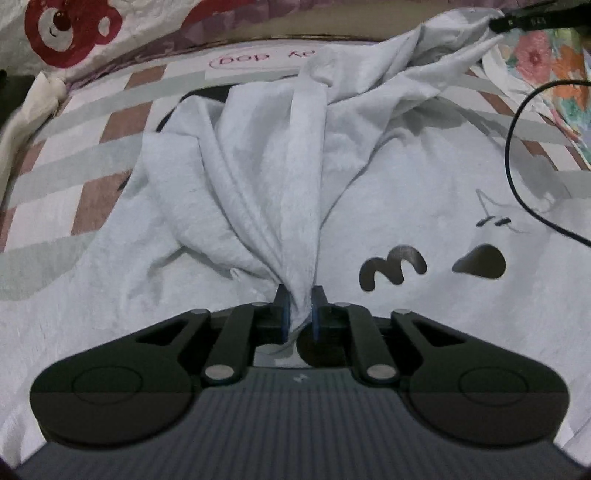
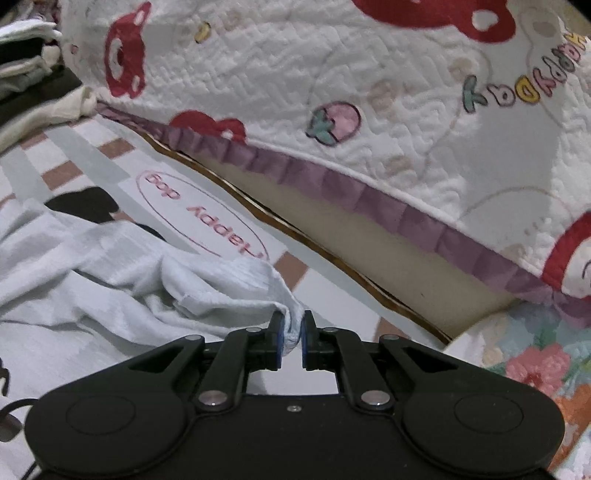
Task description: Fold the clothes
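A white T-shirt with black cartoon face marks lies spread on a checked bed sheet. My left gripper is shut on a bunched fold of its cloth, which rises away in a taut ridge toward the far side. In the left wrist view the right gripper shows at the top right edge, holding the shirt's far corner. The right wrist view shows my right gripper shut on the T-shirt at a hemmed corner, low over the sheet.
A quilted white blanket with red bears and a purple frill lies beyond the shirt. A black cable loops over the shirt's right side. A floral cloth lies at the right, and folded clothes at the far left.
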{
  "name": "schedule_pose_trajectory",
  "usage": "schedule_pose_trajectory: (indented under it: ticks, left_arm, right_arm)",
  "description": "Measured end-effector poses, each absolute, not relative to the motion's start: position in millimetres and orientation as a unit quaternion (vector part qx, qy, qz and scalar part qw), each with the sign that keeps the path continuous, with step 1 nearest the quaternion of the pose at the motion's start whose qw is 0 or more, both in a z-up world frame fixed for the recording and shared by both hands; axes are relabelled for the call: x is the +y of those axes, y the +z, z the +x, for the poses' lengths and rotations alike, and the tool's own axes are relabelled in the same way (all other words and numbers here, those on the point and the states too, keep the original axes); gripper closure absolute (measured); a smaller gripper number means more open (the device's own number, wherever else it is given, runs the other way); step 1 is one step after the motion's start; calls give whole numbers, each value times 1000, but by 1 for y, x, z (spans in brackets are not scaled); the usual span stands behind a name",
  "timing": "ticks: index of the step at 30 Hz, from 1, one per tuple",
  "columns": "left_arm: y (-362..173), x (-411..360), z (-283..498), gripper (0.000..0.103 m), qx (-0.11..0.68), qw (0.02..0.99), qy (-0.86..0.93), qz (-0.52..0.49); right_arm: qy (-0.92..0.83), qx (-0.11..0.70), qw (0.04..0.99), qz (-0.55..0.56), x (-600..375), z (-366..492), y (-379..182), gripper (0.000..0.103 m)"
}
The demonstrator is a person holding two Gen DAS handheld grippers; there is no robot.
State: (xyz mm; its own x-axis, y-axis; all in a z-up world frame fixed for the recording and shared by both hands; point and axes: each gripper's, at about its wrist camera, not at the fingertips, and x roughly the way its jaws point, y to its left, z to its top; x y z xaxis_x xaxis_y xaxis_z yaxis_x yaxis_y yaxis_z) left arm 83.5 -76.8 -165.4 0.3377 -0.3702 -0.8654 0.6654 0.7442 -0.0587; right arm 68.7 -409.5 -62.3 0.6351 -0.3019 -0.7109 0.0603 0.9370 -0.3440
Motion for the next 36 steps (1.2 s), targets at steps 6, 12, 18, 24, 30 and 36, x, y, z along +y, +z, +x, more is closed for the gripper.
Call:
schedule_pose_trajectory:
  ticks: [6, 12, 18, 24, 30, 36]
  left_arm:
    - [-112, -38, 114, 100, 378, 898, -180, 136]
    - [-95, 52, 136, 100, 398, 908, -124, -49]
    - [-142, 58, 134, 100, 446, 890, -85, -34]
    - [-112, 67, 126, 93, 370, 924, -78, -50]
    - [-126, 69, 136, 77, 418, 905, -69, -39]
    - [-133, 48, 133, 76, 427, 900, -87, 14]
  right_arm:
    - [-110, 392, 902, -143, -420, 70, -57, 96]
    - [-109, 419, 881, -192, -431, 56, -64, 96]
    - [6, 512, 828, -227, -413, 75, -98, 96]
    - [17, 511, 852, -114, -452, 77, -86, 94]
    - [100, 532, 840, 26, -479, 64, -93, 90]
    - [100, 539, 836, 32, -478, 67, -100, 85]
